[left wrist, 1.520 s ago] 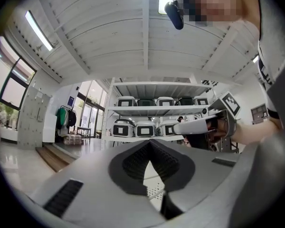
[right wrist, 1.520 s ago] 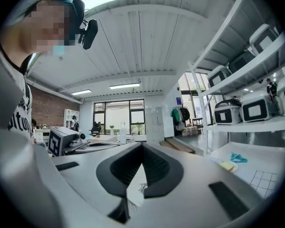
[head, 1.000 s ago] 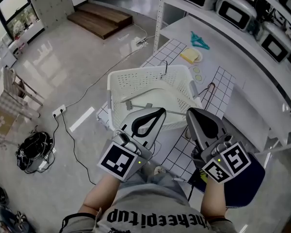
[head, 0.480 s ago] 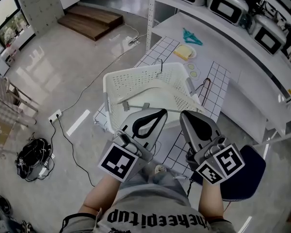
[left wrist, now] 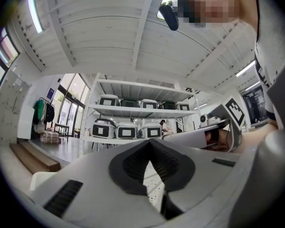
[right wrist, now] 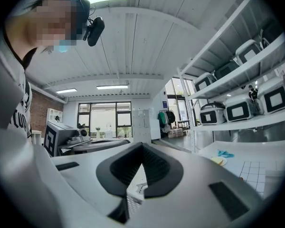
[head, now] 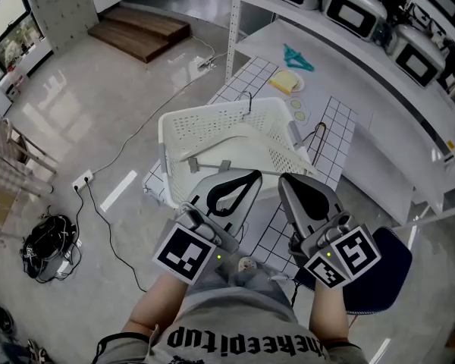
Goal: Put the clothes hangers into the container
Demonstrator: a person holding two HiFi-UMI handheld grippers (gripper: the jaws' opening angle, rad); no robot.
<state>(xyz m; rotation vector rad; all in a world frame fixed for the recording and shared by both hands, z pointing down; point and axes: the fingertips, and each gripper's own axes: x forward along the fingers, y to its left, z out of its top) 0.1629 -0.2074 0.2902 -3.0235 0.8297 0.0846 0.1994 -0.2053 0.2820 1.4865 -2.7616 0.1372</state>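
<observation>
A white perforated basket (head: 176, 130) stands on a grid-patterned mat in the head view. A grey hanger (head: 212, 162) lies inside it, and a wire hook (head: 247, 101) sticks up at its far rim. One dark wire hanger (head: 319, 137) rests against the basket's right side. Farther back lies a teal hanger (head: 296, 57). My left gripper (head: 253, 175) and right gripper (head: 287, 182) hover side by side just short of the basket's near rim, both shut with nothing in them. In the left gripper view (left wrist: 149, 141) and the right gripper view (right wrist: 142, 145) the pads meet at the tips.
A yellow item on a plate (head: 286, 83) lies behind the basket. Shelves with several rice cookers (head: 354, 11) run along the right. A dark blue seat (head: 383, 279) is at my right, and cables (head: 98, 196) trail over the floor on the left.
The head view has shifted slightly, so the basket sits a little higher and further left in frame. Both grippers stay shut and near the body.
</observation>
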